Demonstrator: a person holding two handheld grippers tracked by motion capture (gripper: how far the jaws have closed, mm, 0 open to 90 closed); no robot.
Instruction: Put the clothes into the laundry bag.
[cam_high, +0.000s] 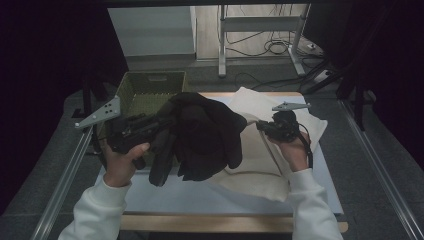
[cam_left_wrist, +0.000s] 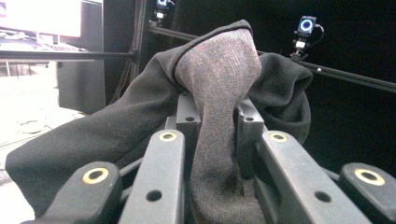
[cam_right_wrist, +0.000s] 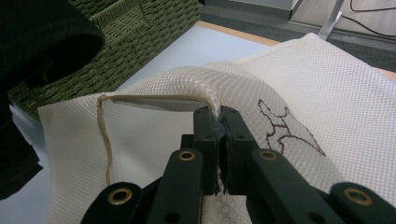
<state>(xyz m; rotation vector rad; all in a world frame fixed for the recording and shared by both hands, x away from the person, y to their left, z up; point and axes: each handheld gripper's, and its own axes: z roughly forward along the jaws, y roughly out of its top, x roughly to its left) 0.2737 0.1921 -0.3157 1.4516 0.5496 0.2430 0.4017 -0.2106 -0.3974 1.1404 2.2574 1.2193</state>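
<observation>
Holding a dark knit garment (cam_high: 205, 135) bunched and lifted over the table's middle, the left gripper (cam_left_wrist: 217, 116) has its jaws clamped on a fold. Soft, light, floppy, drapes everywhere; best gripped at a thick gathered fold. The right gripper (cam_right_wrist: 218, 116) has its jaws nearly closed, pinching the white mesh bag's (cam_right_wrist: 299, 93) hem, lifting the mouth. Mesh thin, limp, probably slippery.

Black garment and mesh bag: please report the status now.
Left gripper shut on black garment, lifted. Right gripper shut on rim of white mesh bag. Green basket behind; nothing blocking.
</observation>
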